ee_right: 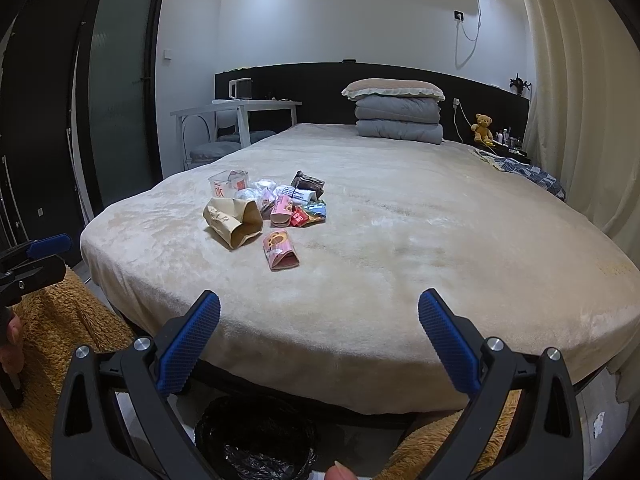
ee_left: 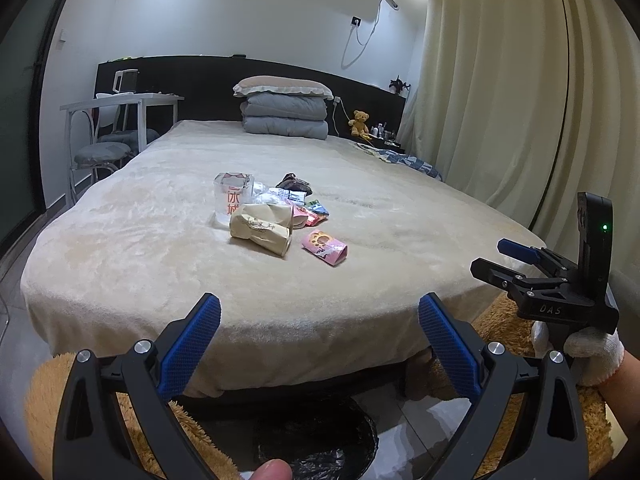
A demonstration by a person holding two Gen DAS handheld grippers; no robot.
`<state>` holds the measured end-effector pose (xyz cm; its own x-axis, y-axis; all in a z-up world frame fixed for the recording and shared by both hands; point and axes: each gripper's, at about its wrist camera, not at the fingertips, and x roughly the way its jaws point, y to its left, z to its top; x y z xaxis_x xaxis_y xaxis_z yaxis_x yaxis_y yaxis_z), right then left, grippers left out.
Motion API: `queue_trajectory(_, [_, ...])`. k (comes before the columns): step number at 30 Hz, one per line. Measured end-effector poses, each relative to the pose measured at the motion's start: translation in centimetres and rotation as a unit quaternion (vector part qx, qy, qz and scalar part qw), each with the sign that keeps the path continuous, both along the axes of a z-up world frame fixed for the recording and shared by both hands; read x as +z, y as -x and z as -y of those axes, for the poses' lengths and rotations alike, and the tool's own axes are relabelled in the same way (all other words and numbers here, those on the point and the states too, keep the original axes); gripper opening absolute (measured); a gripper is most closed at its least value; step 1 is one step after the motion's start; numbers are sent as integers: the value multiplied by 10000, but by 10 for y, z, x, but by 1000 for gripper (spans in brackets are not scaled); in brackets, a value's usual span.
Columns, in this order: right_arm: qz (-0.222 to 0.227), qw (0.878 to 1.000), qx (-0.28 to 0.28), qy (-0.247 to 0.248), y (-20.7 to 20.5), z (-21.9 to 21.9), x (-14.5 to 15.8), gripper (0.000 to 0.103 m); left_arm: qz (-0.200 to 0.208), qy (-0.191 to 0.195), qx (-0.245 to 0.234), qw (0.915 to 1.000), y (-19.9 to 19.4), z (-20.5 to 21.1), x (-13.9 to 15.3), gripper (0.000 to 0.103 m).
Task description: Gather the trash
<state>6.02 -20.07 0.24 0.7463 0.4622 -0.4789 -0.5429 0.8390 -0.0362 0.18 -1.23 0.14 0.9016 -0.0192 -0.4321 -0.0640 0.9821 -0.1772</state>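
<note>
A heap of trash (ee_left: 272, 212) lies on the bed (ee_left: 160, 272), well ahead of both tools: a crumpled paper bag (ee_right: 234, 220), a clear cup (ee_left: 234, 196) and a pink wrapper (ee_right: 280, 254) nearest. The left tool (ee_left: 320, 332) and right tool (ee_right: 319, 330) both gape wide, holding nothing. Below them stands a black-lined bin (ee_right: 256, 440).

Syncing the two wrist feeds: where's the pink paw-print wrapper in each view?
Left wrist: pink paw-print wrapper lies at picture centre on the bed, the trash piece nearest the camera, right of the crushed paper cup.
Right wrist: same wrapper sits left of centre, again nearest, below-right of the cup.
Shared landmark: the folded grey quilt at the headboard.
</note>
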Motion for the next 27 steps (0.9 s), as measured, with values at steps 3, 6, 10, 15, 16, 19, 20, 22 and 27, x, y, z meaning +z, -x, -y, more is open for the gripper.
queue_trajectory(3, [0, 10000, -5, 14, 0, 0, 0, 98, -8, -91, 44, 9999, 0, 2, 0, 96])
queue_trajectory(6, [2, 10000, -2, 11, 0, 0, 0, 98, 11, -82, 62, 9999, 1, 1, 0, 96])
queue_trajectory(10, [-14, 10000, 22, 10, 0, 0, -1, 98, 28, -46, 113, 9999, 2, 1, 0, 96])
queue_trajectory(15, [-10, 10000, 19, 7, 0, 0, -1, 98, 13, -54, 124, 9999, 1, 1, -1, 96])
queue_trajectory(16, [-15, 10000, 35, 1, -1, 0, -1, 98, 6, -67, 118, 9999, 2, 1, -1, 96])
queue_trajectory(19, [-22, 10000, 36, -10, -1, 1, -1, 98, -19, -137, 125, 9998, 1, 2, -1, 96])
queue_trajectory(20, [-13, 10000, 33, -8, 0, 1, -1, 98, -29, -150, 127, 9998, 1, 2, -1, 96])
queue_trajectory(22, [-18, 10000, 36, -7, -1, 1, -1, 98, -33, -161, 133, 9998, 1, 3, -2, 96])
queue_trajectory(27, [-14, 10000, 28, -21, -2, 1, -1, 98, -49, -159, 137, 9998, 1, 4, -2, 96])
